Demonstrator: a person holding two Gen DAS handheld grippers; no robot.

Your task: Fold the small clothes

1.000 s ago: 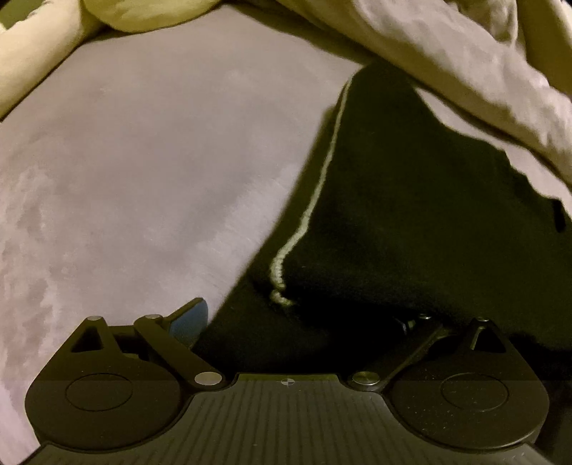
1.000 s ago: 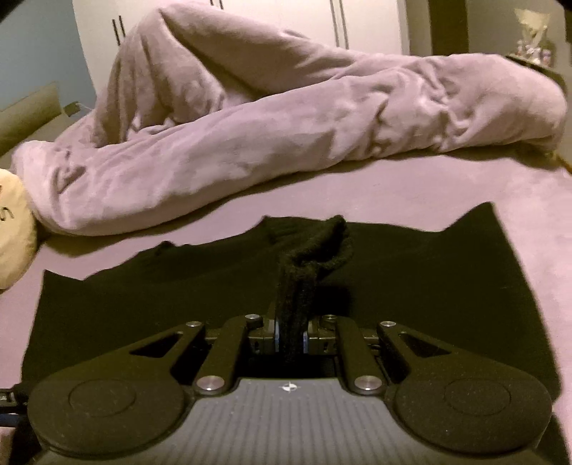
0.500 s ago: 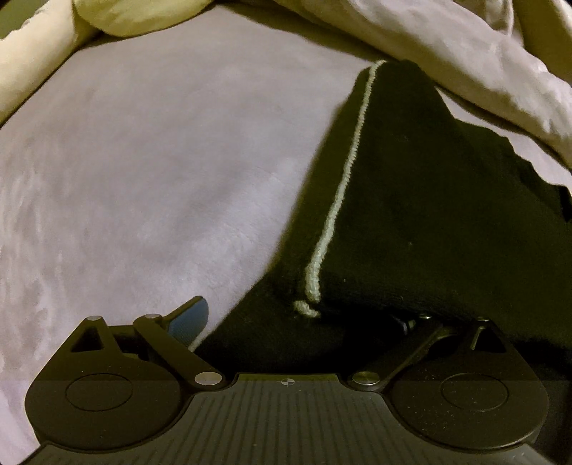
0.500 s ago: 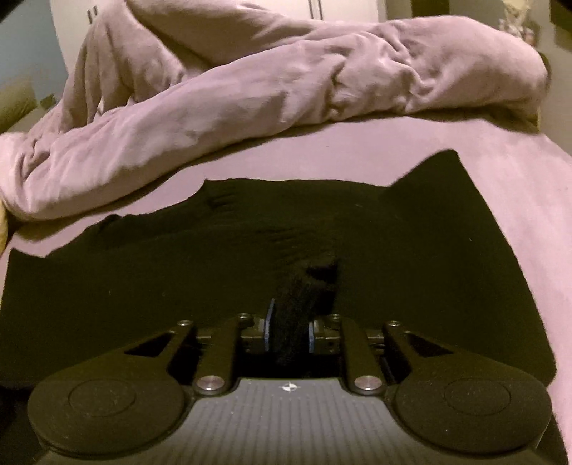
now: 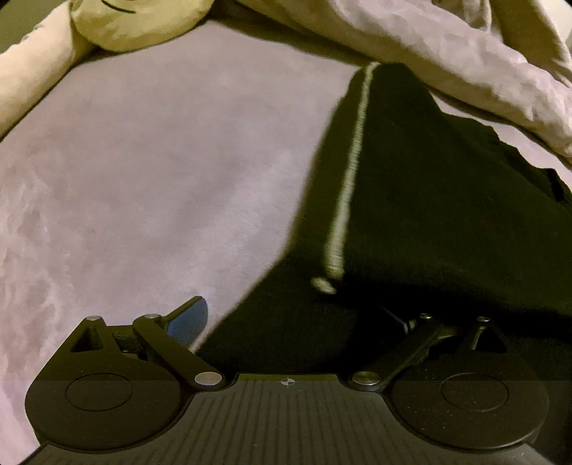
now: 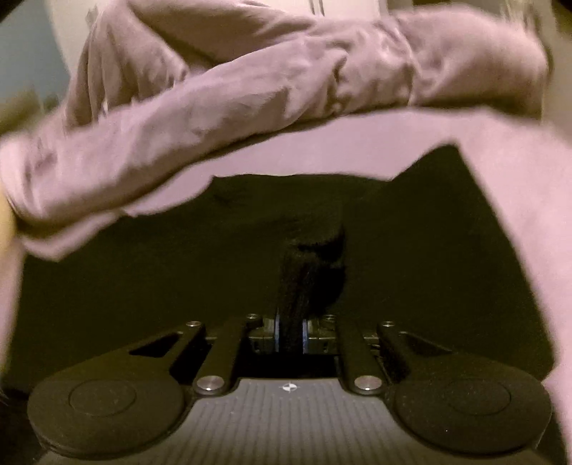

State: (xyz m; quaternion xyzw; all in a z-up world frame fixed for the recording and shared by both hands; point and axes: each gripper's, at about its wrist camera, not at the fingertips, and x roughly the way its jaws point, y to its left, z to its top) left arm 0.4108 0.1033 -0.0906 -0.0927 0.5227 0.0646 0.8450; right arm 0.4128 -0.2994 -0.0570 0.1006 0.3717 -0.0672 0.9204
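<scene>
A black garment (image 5: 447, 200) with a pale stitched seam (image 5: 352, 168) lies spread on the mauve bed cover (image 5: 161, 161). My left gripper (image 5: 296, 322) is open, its jaws wide apart over the garment's near edge; the blue left pad (image 5: 189, 320) shows, and the right finger is mostly hidden against the black cloth. In the right wrist view the same black garment (image 6: 447, 250) lies flat ahead. My right gripper (image 6: 290, 336) is shut on a bunched fold of the garment (image 6: 311, 272), which stands up between the pads.
A crumpled mauve duvet (image 6: 250, 89) lies heaped across the far side of the bed, also in the left wrist view (image 5: 447, 53). A cream pillow (image 5: 143, 21) lies at the far left. Bare bed cover (image 6: 529, 214) lies to the right of the garment.
My right gripper has moved forward and lower with the pinched fold, so the duvet looms closer. My left gripper has stayed open while the garment's seam edge drew out straighter.
</scene>
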